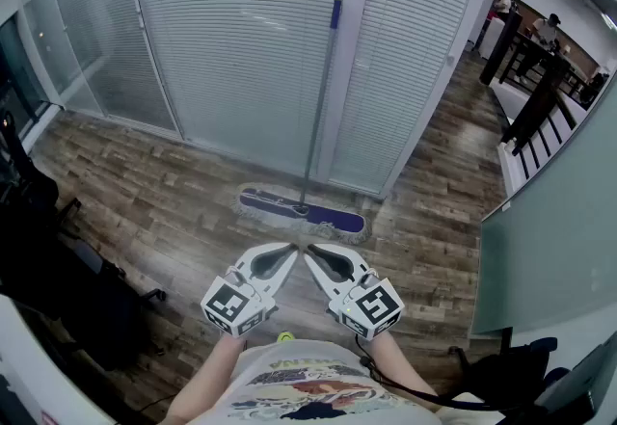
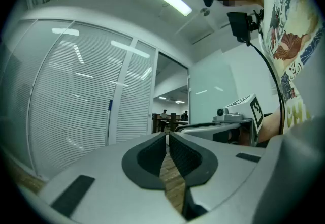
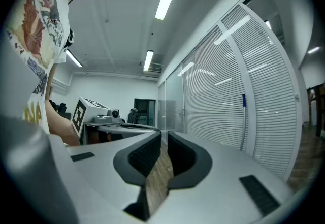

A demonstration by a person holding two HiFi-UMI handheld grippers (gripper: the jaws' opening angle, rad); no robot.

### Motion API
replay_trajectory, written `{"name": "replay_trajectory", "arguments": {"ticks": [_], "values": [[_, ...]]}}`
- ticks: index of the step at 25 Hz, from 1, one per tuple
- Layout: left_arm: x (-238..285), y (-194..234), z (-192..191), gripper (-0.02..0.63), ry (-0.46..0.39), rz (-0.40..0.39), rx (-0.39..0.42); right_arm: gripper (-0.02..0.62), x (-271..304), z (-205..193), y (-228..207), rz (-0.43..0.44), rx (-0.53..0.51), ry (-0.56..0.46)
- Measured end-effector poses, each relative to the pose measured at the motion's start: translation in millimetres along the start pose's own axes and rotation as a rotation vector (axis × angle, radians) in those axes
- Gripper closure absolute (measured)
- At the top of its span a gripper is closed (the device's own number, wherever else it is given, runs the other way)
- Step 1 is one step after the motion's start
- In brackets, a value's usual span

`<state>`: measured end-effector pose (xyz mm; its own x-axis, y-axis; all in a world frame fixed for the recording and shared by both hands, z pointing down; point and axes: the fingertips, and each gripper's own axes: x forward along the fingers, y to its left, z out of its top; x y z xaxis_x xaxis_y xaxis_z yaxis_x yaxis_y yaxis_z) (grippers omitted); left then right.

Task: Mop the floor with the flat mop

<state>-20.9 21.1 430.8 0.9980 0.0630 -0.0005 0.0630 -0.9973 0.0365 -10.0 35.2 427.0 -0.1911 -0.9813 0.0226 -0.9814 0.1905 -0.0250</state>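
Both tongs pressed together, nothing pinched. Our left gripper (image 1: 292,248) and right gripper (image 1: 309,252) sit side by side, held level in front of the body, tips angled toward each other and nearly meeting. Each gripper view shows only a thin slit between the dark pads, with floorboards behind it.

The flat mop (image 1: 302,211) is apart from both grippers. Its purple head lies flat on the wood floor (image 1: 145,182), just ahead of the tips. Its handle (image 1: 319,105) rises upright along the white post of the blinded glass partition (image 1: 231,47). It probably leans on that post, though from this steep angle we cannot confirm contact.

Progress, as we judge it: nothing is started. The mop is untouched and parked, and no stretch of floor reads as wet or wiped. The whole job is left: open the jaws, reach forward, take the handle, draw it off the partition, then work the head over the boards.
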Motion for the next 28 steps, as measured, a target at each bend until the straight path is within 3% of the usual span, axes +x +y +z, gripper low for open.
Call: {"name": "replay_trajectory", "arguments": {"ticks": [7, 22, 28], "values": [[-6.2, 4.8, -0.7, 0.581, -0.015, 0.005, -0.012, 0.545, 7.1, -3.2, 8.2, 0.009, -0.013, 0.011], [-40.5, 23.7, -3.4, 0.581, -0.044, 0.03, -0.039, 0.545, 28.0, -3.1, 27.5, 0.021, 0.095, -0.012], [-56.8, 28.7, -5.2, 0.581, -0.052, 0.025, -0.055, 0.545, 35.2, -8.9, 40.2, 0.029, 0.097, 0.033]]}}
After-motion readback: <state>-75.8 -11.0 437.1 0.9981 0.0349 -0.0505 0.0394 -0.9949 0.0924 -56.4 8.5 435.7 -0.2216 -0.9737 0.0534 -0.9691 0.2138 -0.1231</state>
